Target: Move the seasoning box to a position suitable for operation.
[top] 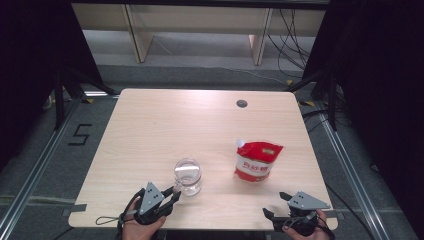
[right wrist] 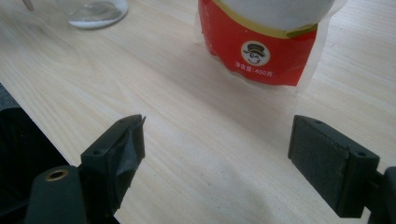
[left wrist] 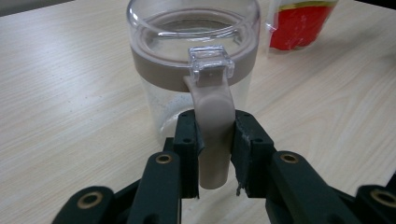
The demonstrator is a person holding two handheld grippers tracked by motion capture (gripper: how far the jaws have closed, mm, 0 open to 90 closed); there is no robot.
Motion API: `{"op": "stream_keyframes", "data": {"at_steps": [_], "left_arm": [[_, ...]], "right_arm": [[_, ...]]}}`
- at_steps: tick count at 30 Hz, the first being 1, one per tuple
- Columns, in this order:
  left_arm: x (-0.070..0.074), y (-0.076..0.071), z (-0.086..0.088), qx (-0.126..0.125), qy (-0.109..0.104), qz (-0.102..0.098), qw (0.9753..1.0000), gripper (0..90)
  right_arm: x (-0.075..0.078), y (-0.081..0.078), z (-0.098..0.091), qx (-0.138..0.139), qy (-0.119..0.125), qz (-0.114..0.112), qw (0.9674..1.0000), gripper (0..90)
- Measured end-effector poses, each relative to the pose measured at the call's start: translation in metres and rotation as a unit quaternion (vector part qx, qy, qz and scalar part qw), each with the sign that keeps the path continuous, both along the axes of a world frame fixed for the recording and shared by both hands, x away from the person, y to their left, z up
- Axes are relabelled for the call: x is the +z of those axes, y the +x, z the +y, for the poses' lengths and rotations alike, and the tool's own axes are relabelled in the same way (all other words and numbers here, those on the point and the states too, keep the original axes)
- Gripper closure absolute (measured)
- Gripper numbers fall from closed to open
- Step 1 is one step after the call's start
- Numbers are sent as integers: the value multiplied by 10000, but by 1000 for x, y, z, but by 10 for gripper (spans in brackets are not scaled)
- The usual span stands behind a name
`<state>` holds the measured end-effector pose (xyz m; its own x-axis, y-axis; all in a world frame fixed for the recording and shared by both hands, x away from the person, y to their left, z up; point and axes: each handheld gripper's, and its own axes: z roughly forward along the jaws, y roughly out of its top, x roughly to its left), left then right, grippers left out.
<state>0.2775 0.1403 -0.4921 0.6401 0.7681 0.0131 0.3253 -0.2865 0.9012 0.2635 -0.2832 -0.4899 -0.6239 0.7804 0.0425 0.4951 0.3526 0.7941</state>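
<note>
- The bench (top: 150,130) has a light wood top with rounded corners and a small dark round hole (top: 242,103) near its far edge
- A clear jar (top: 188,176) stands on it, near the front
- A red and white pouch (top: 257,161) lies to the right of the jar, apart from it

We see a clear jar (left wrist: 194,56) with a beige band and handle (left wrist: 214,135), a red-and-white pouch (top: 257,161) with perhaps a yellow stripe, black grippers, and a pale woodgrain table (top: 165,125).
</note>
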Motion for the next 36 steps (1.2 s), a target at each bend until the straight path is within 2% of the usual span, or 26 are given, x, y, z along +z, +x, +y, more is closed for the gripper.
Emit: {"op": "stream_keyframes", "data": {"at_steps": [2,3,4,7,8,9,10,11,12,13,14,15,16,17,18,21,24,25,26,28,30,31,32,34,36], "left_arm": [[0,2,3,52,25,38,10000,723],[0,4,3,70,-39,-1,10000,723],[0,7,8,88,82,-55,9999,723],[0,10,12,179,91,-81,9998,724],[1,13,15,168,210,-140,9995,724],[0,13,16,294,148,-87,9994,724],[0,17,19,320,190,-121,9992,725],[0,19,20,365,167,-115,9991,724],[0,19,20,365,167,-115,9991,722],[0,20,21,426,220,-87,9988,718],[0,20,21,426,220,-87,9988,716],[-1,23,20,359,206,-141,9990,716],[-2,23,18,383,271,-96,9989,718],[-1,24,18,373,323,-132,9987,725],[-1,26,19,352,266,-71,9990,731],[-2,28,20,297,225,-94,9993,733],[-1,28,21,246,268,-92,9993,734],[-1,29,22,202,302,-111,9993,734],[-1,29,22,156,276,-112,9994,734],[-1,28,21,111,189,-96,9997,734],[-1,27,21,47,240,-91,9997,734],[-2,27,21,21,181,-108,9998,734],[-1,27,22,-81,276,-148,9995,734],[-1,26,20,-133,207,-104,9996,734],[-1,25,18,-231,253,-127,9993,734]], "right_arm": [[0,0,0,-2,1,-4,10000,194],[0,0,0,0,4,-3,10000,194],[0,0,0,1,3,0,10000,194],[0,0,0,0,7,-6,10000,194],[0,0,0,16,-3,10,10000,194],[0,1,0,37,-6,-17,10000,194],[0,1,0,20,-7,-50,10000,194],[0,-1,2,-39,79,114,9999,194],[0,-1,2,-39,79,114,9999,194],[-1,2,0,101,-6,-78,9999,194],[-1,2,0,101,-6,-78,9999,194],[-1,2,0,85,-30,-85,9999,194],[-1,2,1,83,-25,-108,9999,194],[-1,2,1,79,-33,-111,9999,194],[-1,2,0,80,-24,-105,9999,194],[-1,1,0,90,5,-48,9999,194],[-1,2,0,103,-6,-78,9999,194],[-1,1,0,94,4,-50,9999,194],[0,0,1,53,1,10,10000,194],[0,1,1,77,11,-15,10000,195],[0,0,1,52,-1,16,10000,195],[0,0,1,54,-15,-11,10000,195],[0,1,0,91,-39,-112,9999,195],[0,1,0,69,-55,-76,9999,195],[0,1,0,75,-56,-89,9999,195]]}}
